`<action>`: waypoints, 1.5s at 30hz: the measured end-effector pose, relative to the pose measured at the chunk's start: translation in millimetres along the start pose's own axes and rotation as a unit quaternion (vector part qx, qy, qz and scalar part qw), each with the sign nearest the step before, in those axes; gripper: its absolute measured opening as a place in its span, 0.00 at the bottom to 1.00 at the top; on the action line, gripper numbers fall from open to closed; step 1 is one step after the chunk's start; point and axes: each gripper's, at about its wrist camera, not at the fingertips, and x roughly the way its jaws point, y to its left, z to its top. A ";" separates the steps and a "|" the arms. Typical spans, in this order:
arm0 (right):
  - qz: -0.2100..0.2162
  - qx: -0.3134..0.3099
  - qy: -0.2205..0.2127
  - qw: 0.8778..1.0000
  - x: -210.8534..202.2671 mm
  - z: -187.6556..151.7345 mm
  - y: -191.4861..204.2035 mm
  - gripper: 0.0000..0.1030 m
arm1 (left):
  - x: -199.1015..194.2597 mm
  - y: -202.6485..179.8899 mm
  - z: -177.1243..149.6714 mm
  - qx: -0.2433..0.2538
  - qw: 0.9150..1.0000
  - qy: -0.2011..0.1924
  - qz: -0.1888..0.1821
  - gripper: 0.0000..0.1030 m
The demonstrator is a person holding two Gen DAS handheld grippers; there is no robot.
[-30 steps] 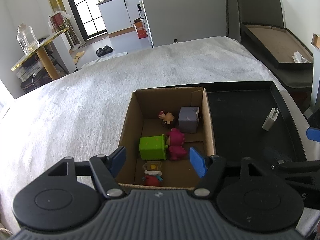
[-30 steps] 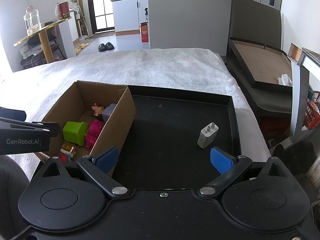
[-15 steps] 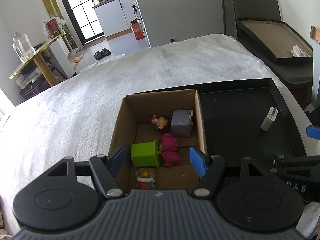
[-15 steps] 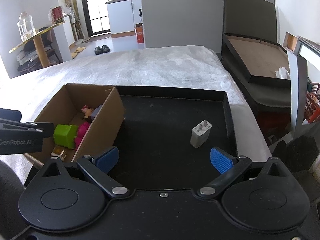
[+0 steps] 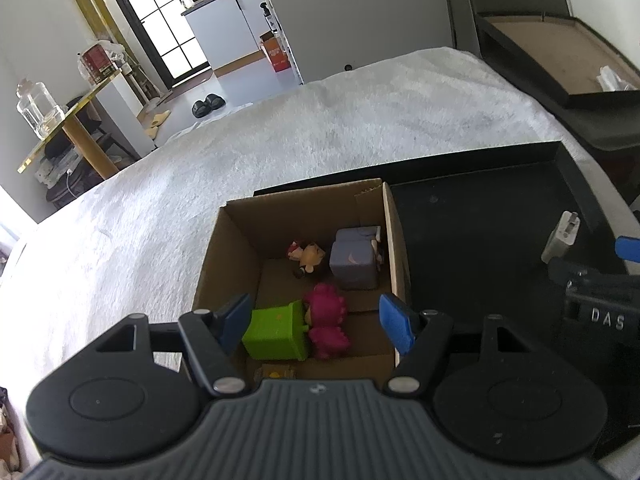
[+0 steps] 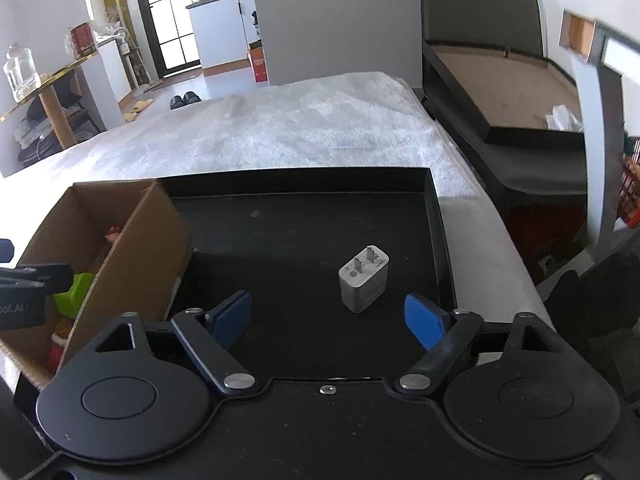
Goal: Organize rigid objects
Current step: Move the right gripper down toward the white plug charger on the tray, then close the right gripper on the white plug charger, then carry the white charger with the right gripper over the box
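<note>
Now the right tool (image 6: 328, 316) is released, near the charger (image 6: 364, 278) on the tray (image 6: 436, 216). Left tool (image 5: 316, 318) is released over the box (image 5: 394, 240). Charger stands upright, so a careless approach may tip it.

A plain brown cardboard box (image 5: 236, 240) holds a lime-green plastic cube (image 5: 276, 334), a magenta spiky toy (image 5: 326, 320) and a grey-lavender block (image 5: 354, 258). A white two-prong charger (image 6: 363, 279) lies on a black tray (image 6: 440, 216).
</note>
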 end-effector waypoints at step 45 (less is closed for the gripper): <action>-0.005 0.008 -0.013 1.000 -20.1 29.4 28.3 0.20 | -4.5 39.4 -3.1 -0.025 1.000 0.007 -0.003 0.67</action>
